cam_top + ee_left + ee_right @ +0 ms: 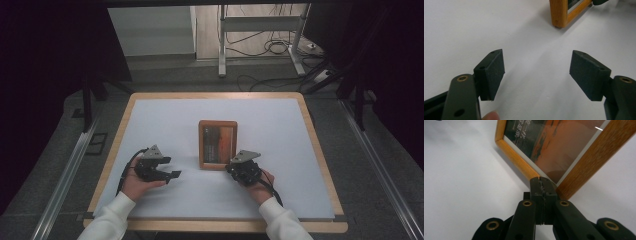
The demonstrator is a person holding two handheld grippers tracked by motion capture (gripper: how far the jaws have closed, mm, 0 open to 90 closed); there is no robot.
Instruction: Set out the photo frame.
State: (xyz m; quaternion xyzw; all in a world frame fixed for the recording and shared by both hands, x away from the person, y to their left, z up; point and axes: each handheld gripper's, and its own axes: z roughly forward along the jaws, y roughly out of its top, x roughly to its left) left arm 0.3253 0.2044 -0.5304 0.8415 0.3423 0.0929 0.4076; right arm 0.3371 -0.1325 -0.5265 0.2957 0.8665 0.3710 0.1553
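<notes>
My right tool (239, 167), jaws pressed together on nothing, met the near right corner of the wooden picture frame (217, 144) lying mid-tabletop (300, 200); my left tool (167, 175) gaped wide, empty

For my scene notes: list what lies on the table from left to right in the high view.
left gripper → wooden picture frame → right gripper, at the frame's near right corner.

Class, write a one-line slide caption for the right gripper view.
Right gripper, jaws shut, meets the near corner of a wooden picture frame lying on the white table.
</notes>
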